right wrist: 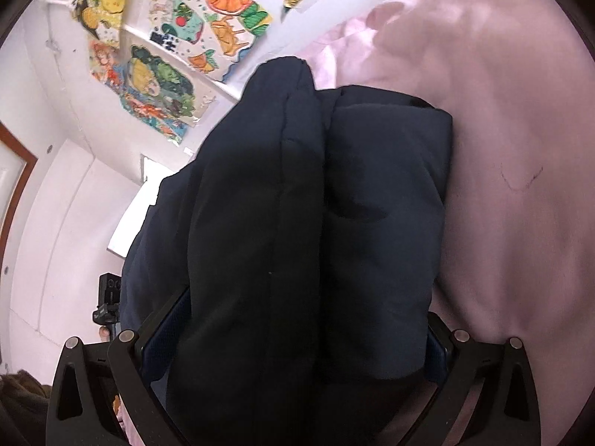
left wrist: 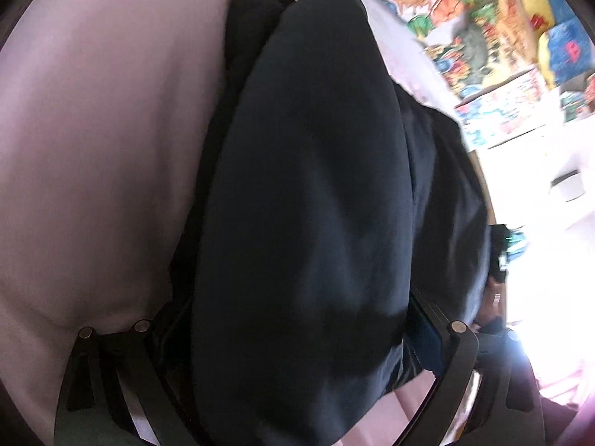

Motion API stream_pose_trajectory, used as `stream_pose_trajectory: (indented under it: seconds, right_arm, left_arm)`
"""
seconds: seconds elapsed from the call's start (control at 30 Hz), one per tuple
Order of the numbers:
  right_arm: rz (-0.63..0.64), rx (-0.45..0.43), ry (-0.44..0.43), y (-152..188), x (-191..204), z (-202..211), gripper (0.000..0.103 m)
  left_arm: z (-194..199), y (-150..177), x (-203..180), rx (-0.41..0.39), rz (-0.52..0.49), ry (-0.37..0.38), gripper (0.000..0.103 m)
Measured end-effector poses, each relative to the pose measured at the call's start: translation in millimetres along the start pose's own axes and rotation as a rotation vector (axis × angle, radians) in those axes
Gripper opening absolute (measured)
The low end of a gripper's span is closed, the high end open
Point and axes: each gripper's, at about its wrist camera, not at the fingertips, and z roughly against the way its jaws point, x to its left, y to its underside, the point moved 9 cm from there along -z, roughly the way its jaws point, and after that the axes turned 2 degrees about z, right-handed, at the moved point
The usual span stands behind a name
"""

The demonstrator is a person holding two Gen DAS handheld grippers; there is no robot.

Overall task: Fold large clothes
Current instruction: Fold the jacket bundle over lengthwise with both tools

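- The dark blue garment (left wrist: 305, 193) is the big thing here. It looks thick and soft, and it is bunched into fat rolls, so it seems partly folded.
- It lies on the pink bed sheet (left wrist: 93, 148), and its near end fills the space inside both grippers.
- The left gripper (left wrist: 297, 334) has its jaws very wide, with a thick roll of the garment between them. The cloth hides the fingertips, so the pictures do not show if the pads press on it or just sit beside it.
- The right gripper (right wrist: 297, 338) also has wide jaws around the garment's near end. The cloth bulges out between the blue pads (right wrist: 438, 356) and seems to fill the gap, so it is likely held, but that is not sure.
- The jaws are probably this wide because the bundle is so fat, and two grippers help keep a big floppy thing from falling apart.
- Past the garment's far end is a white wall with bright fruit and animal pictures (right wrist: 163, 89).
- To the garment's side, off the bed, is a small black device (right wrist: 109, 297) on a stand.
- A brown frame edge (right wrist: 18, 171) shows further off than that.
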Motion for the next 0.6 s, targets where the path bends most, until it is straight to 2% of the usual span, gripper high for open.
stream_pose_trajectory:
  seconds: [0.07,0.23,0.4,0.6]
  right_arm:
    - [-0.001,-0.003,-0.004,2,-2,0,0.103]
    - [0.001,-0.008,-0.01,4,-4,0,0.103]
    - [0.013,-0.026,-0.012,7,-7,2,0.103]
    - [0.021,-0.026,-0.007,7,-5,1,0.103]
  left_arm:
    - [-1,0,-1,0.011,-0.018,-0.034,0.094]
    - [3,-1,5,0.013,-0.027,-0.045,0.094]
    - [0,2,-5,0.001,-0.077,-0.177,0.09]
    - [11,5,-13,-0.033,-0.16,-0.291,0.078]
